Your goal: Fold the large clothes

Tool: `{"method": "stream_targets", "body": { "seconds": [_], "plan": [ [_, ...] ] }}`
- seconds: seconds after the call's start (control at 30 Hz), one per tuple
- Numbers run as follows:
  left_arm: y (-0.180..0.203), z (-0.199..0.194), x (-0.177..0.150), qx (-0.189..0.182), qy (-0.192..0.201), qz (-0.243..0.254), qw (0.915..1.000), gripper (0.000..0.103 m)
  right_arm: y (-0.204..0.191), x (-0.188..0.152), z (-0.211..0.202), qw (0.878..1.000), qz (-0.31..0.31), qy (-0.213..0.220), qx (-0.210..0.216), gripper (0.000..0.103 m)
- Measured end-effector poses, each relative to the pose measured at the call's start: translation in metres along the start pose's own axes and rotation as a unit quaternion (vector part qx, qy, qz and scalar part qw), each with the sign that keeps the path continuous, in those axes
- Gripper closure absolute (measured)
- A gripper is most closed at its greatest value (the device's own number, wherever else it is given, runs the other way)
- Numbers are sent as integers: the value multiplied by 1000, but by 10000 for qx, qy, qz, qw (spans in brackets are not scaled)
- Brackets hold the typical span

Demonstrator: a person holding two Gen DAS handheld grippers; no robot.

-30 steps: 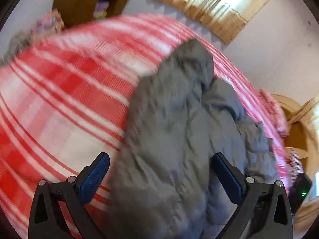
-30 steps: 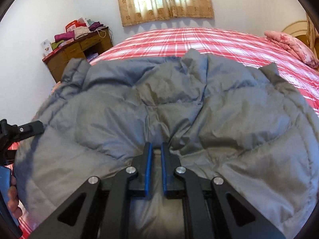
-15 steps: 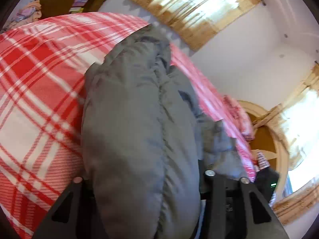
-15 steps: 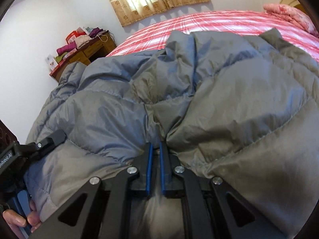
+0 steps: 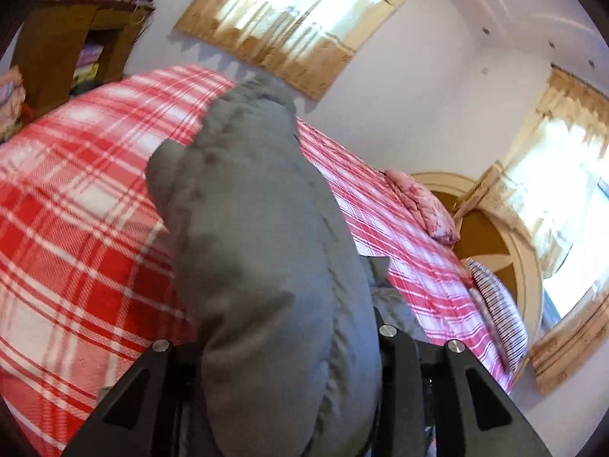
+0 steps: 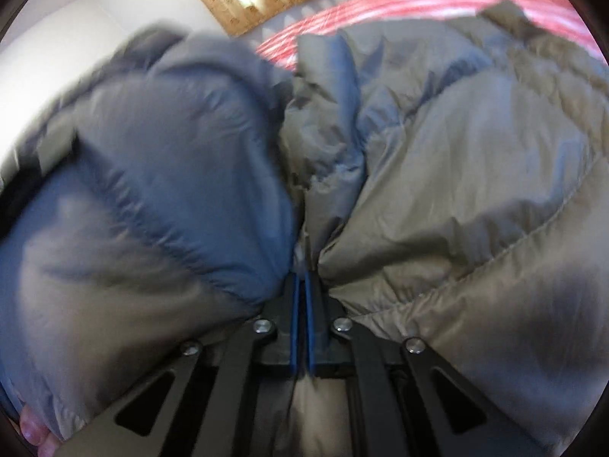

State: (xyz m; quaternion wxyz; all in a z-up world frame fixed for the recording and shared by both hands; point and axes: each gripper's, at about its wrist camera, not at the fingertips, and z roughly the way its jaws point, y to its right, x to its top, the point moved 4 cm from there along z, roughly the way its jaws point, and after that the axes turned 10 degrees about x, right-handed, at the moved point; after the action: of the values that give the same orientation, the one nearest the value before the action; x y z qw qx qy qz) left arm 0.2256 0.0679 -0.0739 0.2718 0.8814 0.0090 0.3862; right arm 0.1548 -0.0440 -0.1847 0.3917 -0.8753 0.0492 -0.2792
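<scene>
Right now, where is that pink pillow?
In the left wrist view the pink pillow lies on the red plaid bed, right of the lifted grey jacket, against the round headboard and above the striped pillow.

We count one grey padded coat point(image 5: 262, 251), one red plaid bed point(image 5: 76, 198), two pillows point(image 5: 422, 205) at three o'clock, two curtained windows point(image 5: 304, 11), one wooden shelf point(image 5: 72, 38).

White walls point(image 5: 437, 87) enclose a bed point(image 5: 76, 228) under a red-and-white plaid cover, with a wooden shelf unit point(image 5: 72, 49) at its far corner, an arched headboard point(image 5: 506, 243), and two bright, tan-curtained windows point(image 5: 300, 11).
</scene>
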Motion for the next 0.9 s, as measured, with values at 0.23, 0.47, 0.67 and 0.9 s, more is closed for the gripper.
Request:
{"method": "stream_targets", "body": {
  "seconds": [0.23,0.47,0.67,0.9],
  "plan": [
    [4,-23,-3,285,34,599,9978,69,-26,-15,9,9970,157,-356,676,96],
    [55,-12,-30,469,76,1518,9873,68,2,9,-95,9974,-31,398,605,93],
    [93,18,-70,571,-215,2193,9738,68,43,13,-164,9971,-69,757,-64,93],
    [117,44,-100,907,-426,2801,9547,68,56,5,-199,9945,-122,959,-403,89]
  ]
}}
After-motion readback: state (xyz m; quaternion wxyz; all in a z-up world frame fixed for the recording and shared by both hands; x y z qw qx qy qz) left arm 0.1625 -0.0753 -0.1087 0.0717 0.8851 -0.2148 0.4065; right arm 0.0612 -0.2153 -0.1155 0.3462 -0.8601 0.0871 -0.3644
